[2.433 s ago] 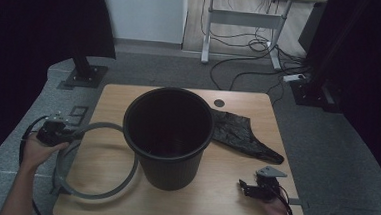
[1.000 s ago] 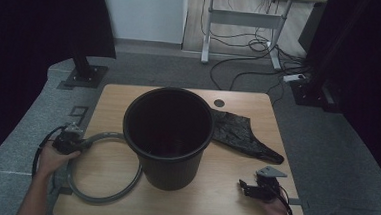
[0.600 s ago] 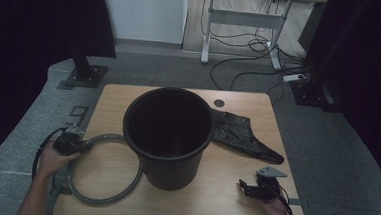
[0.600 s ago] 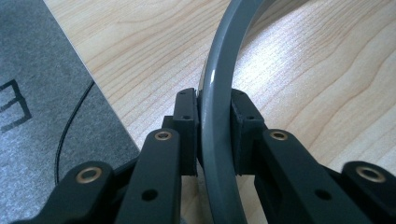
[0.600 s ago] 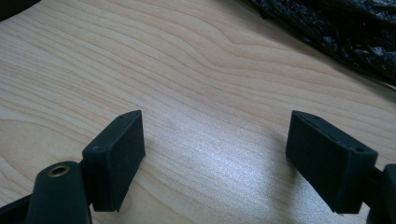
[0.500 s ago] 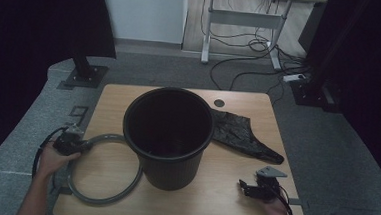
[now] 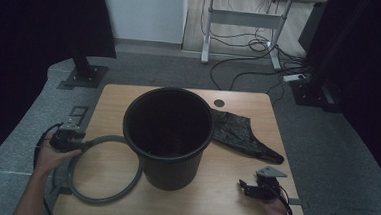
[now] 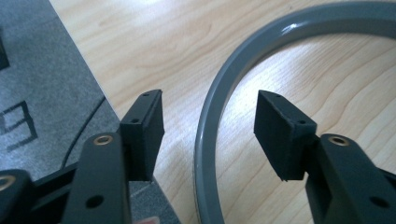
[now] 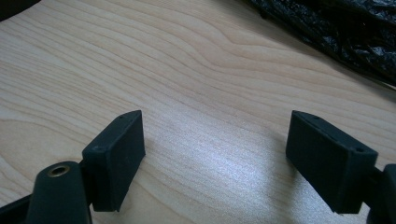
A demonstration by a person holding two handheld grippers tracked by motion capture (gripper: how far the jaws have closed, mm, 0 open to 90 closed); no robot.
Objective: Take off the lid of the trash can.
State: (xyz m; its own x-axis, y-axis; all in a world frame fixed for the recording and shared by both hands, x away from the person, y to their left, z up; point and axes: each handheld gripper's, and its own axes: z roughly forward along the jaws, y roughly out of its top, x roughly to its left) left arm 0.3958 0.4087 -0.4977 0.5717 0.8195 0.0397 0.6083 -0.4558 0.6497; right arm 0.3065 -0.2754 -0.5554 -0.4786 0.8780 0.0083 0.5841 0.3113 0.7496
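Between the left gripper (image 8: 210,123)'s two black fingers (image 8: 145,126) runs the rim of the grey plastic ring (image 8: 219,107), with a gap on either side: the fingers have just been opening and now stand spread, touching nothing, so the ring lies free on the light wooden worktop (image 8: 154,42). That looks like a release, the ring laid flat where the grip let it go. From above, the left gripper (image 7: 78,144) sits at the ring's left-hand arc (image 7: 105,168), at the worktop's left edge (image 7: 234,175), the hand (image 7: 50,156) behind it.

Just right of the ring stands the tall black plastic bucket (image 7: 168,136), upright and open-mouthed in the middle of the worktop; the ring's right side passes close by its base, touching or nearly so. Its size seems matched to the bucket's mouth, so I judge it a hoop meant to sit on that rim.

Behind and right of the bucket lies a crumpled black plastic bag (image 7: 242,135), probably a liner waiting its turn.

Over at the near right corner, the right gripper (image 7: 246,187) rests low, its fingers (image 9: 116,149) spread wide over bare wood with the bag's edge (image 9: 336,32) beyond them, holding nothing, seemingly parked.
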